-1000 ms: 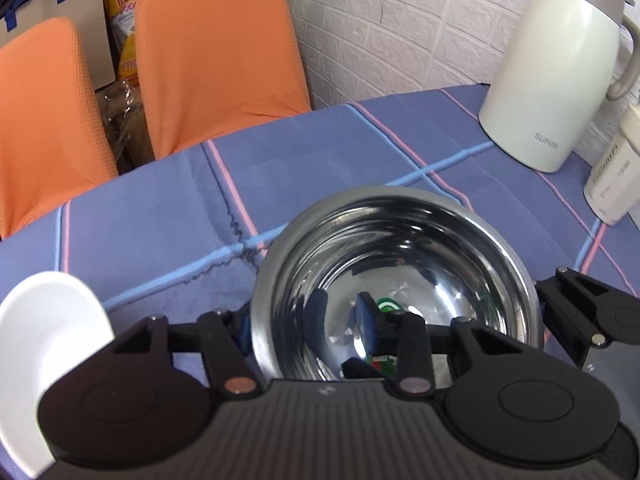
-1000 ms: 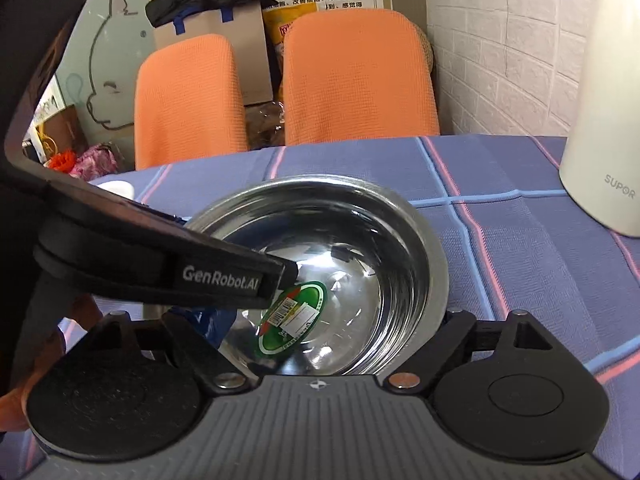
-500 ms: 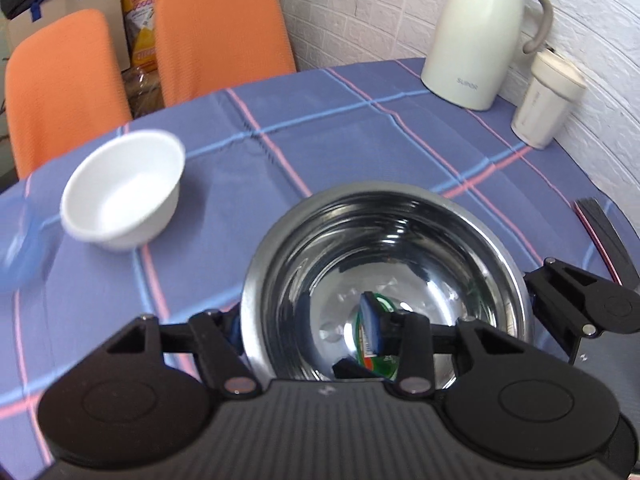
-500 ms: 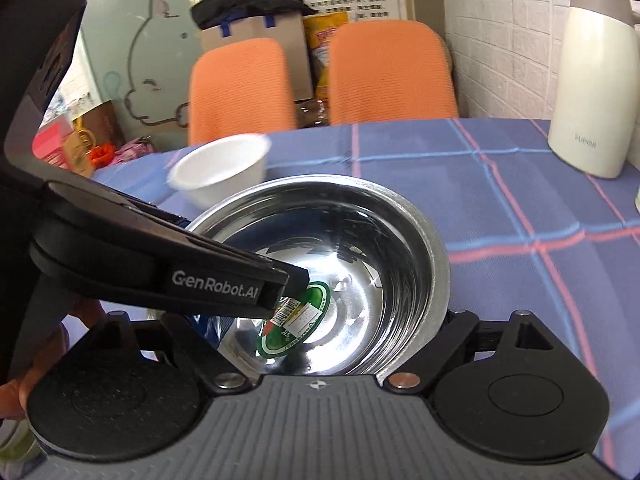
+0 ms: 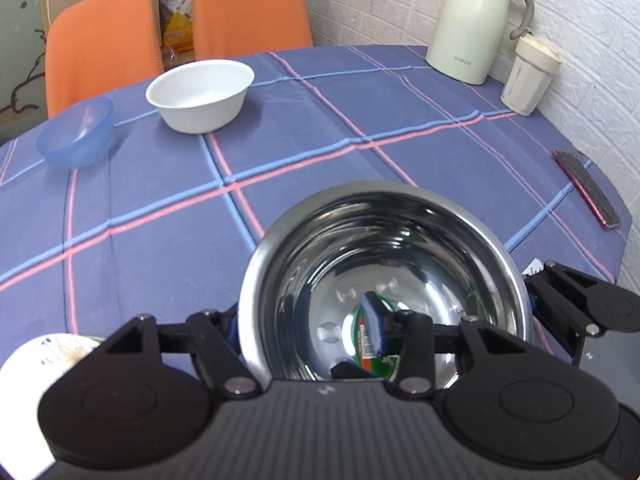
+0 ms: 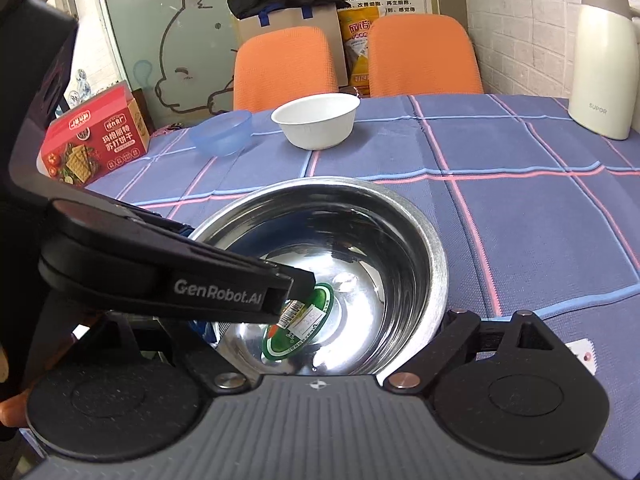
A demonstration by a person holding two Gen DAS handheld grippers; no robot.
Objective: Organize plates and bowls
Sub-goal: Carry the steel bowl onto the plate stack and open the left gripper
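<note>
A steel bowl [image 5: 400, 240] [image 6: 400, 248] with a green sticker [image 6: 300, 328] on its bottom fills the near part of both views. My left gripper [image 5: 304, 320] is shut on its rim, one blue-padded finger inside and the other outside the left wall. From the right wrist view that gripper [image 6: 240, 260] reaches in from the left. My right gripper [image 6: 326, 322] straddles the bowl's near part, a finger against each outer side. A white bowl [image 5: 200, 94] [image 6: 316, 124] and a blue plastic bowl [image 5: 76, 132] [image 6: 222, 132] stand at the far side of the table.
A patterned white plate [image 5: 36, 364] lies under my left gripper at the near left. A cream kettle [image 5: 472, 20], a lidded cup [image 5: 530, 76] and a phone [image 5: 584, 188] line the right side. A red cracker box [image 6: 92, 136] stands far left. Orange chairs [image 5: 100, 36] stand behind the table.
Both grippers have drawn back from the far side with the steel bowl held fixed between them. The white bowl, blue bowl, cup and phone have come into view.
</note>
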